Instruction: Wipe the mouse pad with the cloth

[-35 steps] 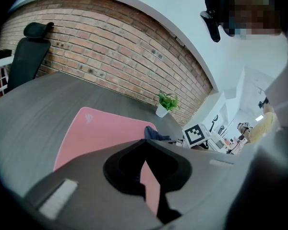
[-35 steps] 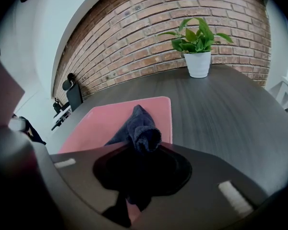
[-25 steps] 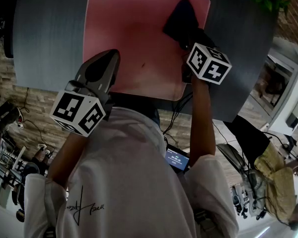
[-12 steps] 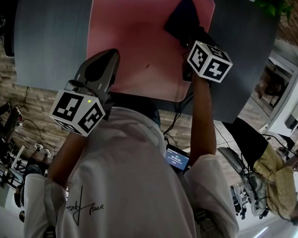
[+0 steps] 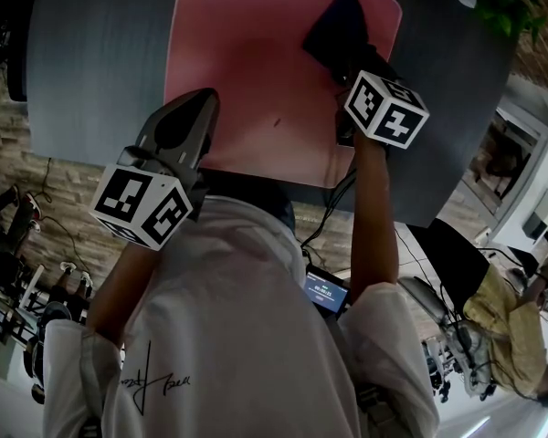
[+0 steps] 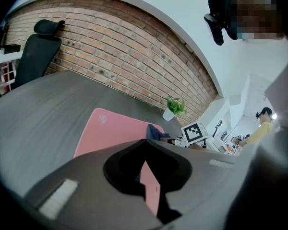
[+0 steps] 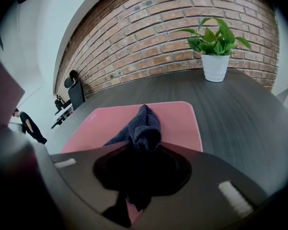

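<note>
A pink mouse pad (image 5: pixel 256 71) lies on the dark grey table (image 5: pixel 91 71). A dark blue cloth (image 5: pixel 336 27) rests bunched on the pad's far right part. My right gripper (image 5: pixel 352 67) is shut on the cloth's near end; in the right gripper view the cloth (image 7: pixel 144 126) runs from between the jaws out over the pad (image 7: pixel 177 121). My left gripper (image 5: pixel 205 99) is shut with nothing in it, and hangs over the pad's near left edge. In the left gripper view the pad (image 6: pixel 105 131) and the cloth (image 6: pixel 153 132) lie ahead of the jaws.
A potted plant (image 7: pixel 215 56) in a white pot stands on the table beyond the pad's far right corner. A brick wall (image 7: pixel 173 28) backs the table. An office chair (image 6: pixel 36 47) stands at the far left. The table's near edge (image 5: pixel 411 213) is close to my body.
The right gripper and the cloth have edged slightly away from me on the pad. The left gripper has stayed in place.
</note>
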Demonstrator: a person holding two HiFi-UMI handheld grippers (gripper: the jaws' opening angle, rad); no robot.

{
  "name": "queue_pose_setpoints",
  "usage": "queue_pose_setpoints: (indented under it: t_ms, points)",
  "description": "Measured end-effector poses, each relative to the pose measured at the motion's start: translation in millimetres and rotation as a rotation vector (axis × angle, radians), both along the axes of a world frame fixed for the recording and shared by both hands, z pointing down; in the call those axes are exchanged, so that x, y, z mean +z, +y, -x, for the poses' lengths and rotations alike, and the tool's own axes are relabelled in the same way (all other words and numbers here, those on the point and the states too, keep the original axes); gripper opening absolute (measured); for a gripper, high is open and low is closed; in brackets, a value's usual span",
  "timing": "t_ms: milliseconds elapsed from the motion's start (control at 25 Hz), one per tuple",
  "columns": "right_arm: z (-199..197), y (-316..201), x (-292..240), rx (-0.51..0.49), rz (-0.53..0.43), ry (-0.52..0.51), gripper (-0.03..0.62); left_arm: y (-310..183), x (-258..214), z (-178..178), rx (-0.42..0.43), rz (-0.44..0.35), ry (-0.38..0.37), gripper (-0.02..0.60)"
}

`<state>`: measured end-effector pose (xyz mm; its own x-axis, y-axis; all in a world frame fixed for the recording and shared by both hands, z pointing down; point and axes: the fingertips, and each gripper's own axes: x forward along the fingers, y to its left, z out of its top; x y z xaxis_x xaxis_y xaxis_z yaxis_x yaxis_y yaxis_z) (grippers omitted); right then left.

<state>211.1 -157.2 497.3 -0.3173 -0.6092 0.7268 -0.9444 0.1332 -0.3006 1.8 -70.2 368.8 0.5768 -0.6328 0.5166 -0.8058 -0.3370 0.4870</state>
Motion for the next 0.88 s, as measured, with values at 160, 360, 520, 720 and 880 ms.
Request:
queue_pose_setpoints:
  t_ms: [160,360,520,720,880]
  points:
    - [6,-2,0,-0.005,0.001,-0.006,0.075,0,2,5,-0.008,0.01,0.006,0.012]
    - [14,-7,0,-0.019,-0.001,-0.009,0.075,-4,3,8,-0.016,0.011,0.011,0.012]
    - [17,-9,1,-0.025,0.0,-0.01,0.074,-5,4,9,-0.019,0.02,0.011,0.012]
    - [26,-12,1,-0.032,-0.001,-0.016,0.075,-6,4,13,-0.025,0.023,0.009,0.012]
    - [38,-18,0,-0.038,-0.003,-0.028,0.075,-6,5,17,-0.03,0.025,0.01,0.012]
